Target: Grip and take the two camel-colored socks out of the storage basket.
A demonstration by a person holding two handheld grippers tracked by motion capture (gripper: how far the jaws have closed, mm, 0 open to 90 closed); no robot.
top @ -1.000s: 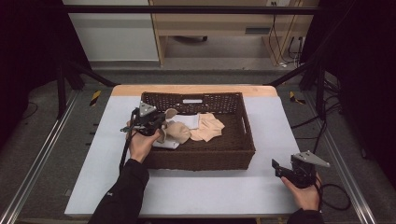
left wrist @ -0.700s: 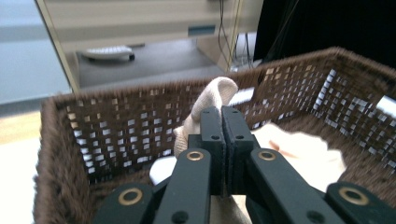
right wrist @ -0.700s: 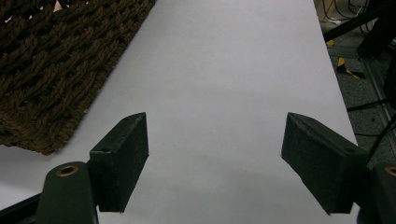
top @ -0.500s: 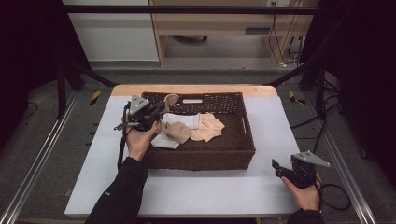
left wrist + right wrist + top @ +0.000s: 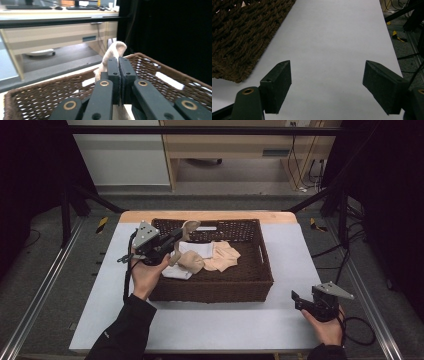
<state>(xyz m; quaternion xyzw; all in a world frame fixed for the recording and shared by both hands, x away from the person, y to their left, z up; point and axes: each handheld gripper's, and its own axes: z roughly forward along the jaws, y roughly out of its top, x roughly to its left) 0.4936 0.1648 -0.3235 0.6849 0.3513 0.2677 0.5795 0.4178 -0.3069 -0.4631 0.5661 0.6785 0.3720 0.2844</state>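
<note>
A dark brown wicker basket (image 5: pixel 260 270) stands on the white table and holds several socks, beige and white. My left gripper (image 5: pixel 179 236) is shut on a beige sock (image 5: pixel 186 255) and holds it above the basket's left part. The sock hangs down from the jaws toward the pile. In the left gripper view the sock's end (image 5: pixel 113 51) sticks up past the closed pads (image 5: pixel 113 72), with the basket's far wall (image 5: pixel 160 75) behind. My right gripper (image 5: pixel 296 299) rests near the table's front right, open, with only bare table (image 5: pixel 327 57) between its pads.
A white sock (image 5: pixel 201 249) and a peach sock (image 5: pixel 224 256) lie in the basket's middle. The basket's corner (image 5: pixel 237 42) lies to the left of the right gripper. Metal rails run along both sides of the table. A wooden cabinet stands behind.
My left gripper has risen and moved toward the basket's far left corner, lifting the beige sock out of the pile. The right gripper has stayed put.
</note>
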